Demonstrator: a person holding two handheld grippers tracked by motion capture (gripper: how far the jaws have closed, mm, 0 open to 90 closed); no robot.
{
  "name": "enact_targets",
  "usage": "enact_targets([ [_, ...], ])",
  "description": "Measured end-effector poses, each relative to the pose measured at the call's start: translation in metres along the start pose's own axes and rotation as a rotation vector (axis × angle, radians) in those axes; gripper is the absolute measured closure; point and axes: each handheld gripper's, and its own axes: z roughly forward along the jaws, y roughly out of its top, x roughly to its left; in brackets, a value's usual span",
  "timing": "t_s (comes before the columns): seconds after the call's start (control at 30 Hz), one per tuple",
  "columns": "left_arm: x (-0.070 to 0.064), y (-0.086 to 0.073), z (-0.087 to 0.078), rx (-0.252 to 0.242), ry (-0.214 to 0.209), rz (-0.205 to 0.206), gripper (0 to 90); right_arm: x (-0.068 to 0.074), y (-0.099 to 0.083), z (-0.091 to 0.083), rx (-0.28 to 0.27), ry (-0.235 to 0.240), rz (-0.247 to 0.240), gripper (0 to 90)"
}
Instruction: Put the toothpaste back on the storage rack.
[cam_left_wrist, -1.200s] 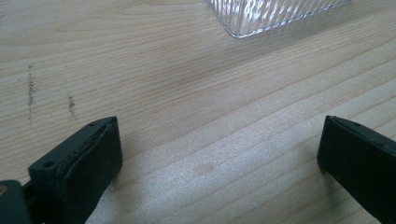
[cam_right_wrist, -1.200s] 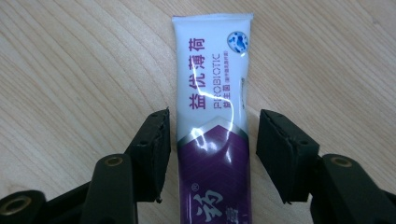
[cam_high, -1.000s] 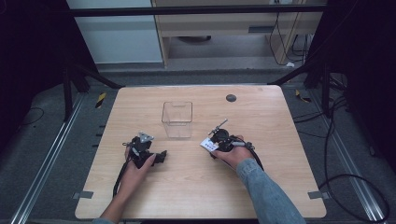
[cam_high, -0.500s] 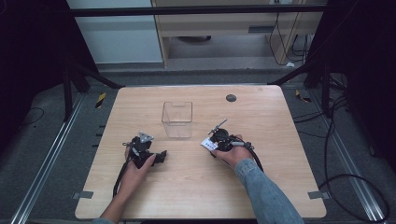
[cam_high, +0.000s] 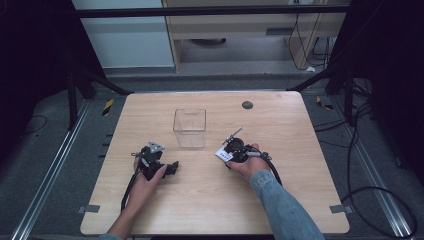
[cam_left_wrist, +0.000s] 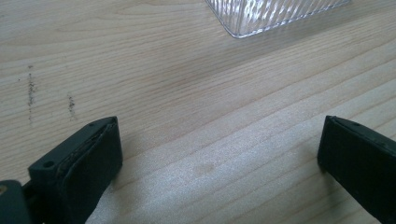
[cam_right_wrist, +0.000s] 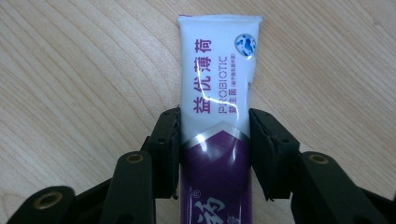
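Right gripper fingers clamp tube low on surface, long axis along fingers; bin lies forward-left, nearer it; left gripper fingers wide, empty.

Wooden table bears clear box; probiotic tube.

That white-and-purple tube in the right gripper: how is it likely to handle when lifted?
The tube looks soft-walled with a flat crimped end, so it would probably dent under the right gripper rather than stay rigid. Its glossy skin shows glare, so it may slip. Being flattish, it seems unlikely to roll on the table.
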Motion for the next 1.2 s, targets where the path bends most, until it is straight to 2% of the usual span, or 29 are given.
enact_targets([
  [0.37,0.000,0.000,0.000,0.000,0.000,0.000,0.0,0.004,0.002,-0.001,0.017,-0.014,-0.018,62.0],
  [0.5,0.000,0.000,0.000,0.000,0.000,0.000,0.0,0.003,0.002,-0.002,0.028,-0.007,0.011,65.6],
  [0.57,0.000,0.000,0.000,0.000,0.000,0.000,0.0,0.003,0.002,-0.002,0.028,-0.007,0.009,66.4],
  [0.67,0.000,0.000,0.000,0.000,0.000,0.000,0.0,0.002,0.002,-0.004,0.026,0.000,0.019,69.7],
  [0.8,0.000,0.000,0.000,0.000,0.000,0.000,0.0,0.001,0.003,-0.006,0.038,0.047,0.042,73.0],
  [0.93,0.000,0.000,0.000,0.000,0.000,0.000,0.0,0.001,0.004,-0.009,0.027,0.041,0.032,77.9],
  [1.07,0.000,0.000,0.000,0.000,0.000,0.000,0.0,0.001,0.003,-0.010,0.018,0.038,0.031,78.6],
  [1.2,0.000,0.000,0.000,0.000,0.000,0.000,0.0,-0.003,0.001,-0.016,-0.008,0.034,0.057,78.9],
])
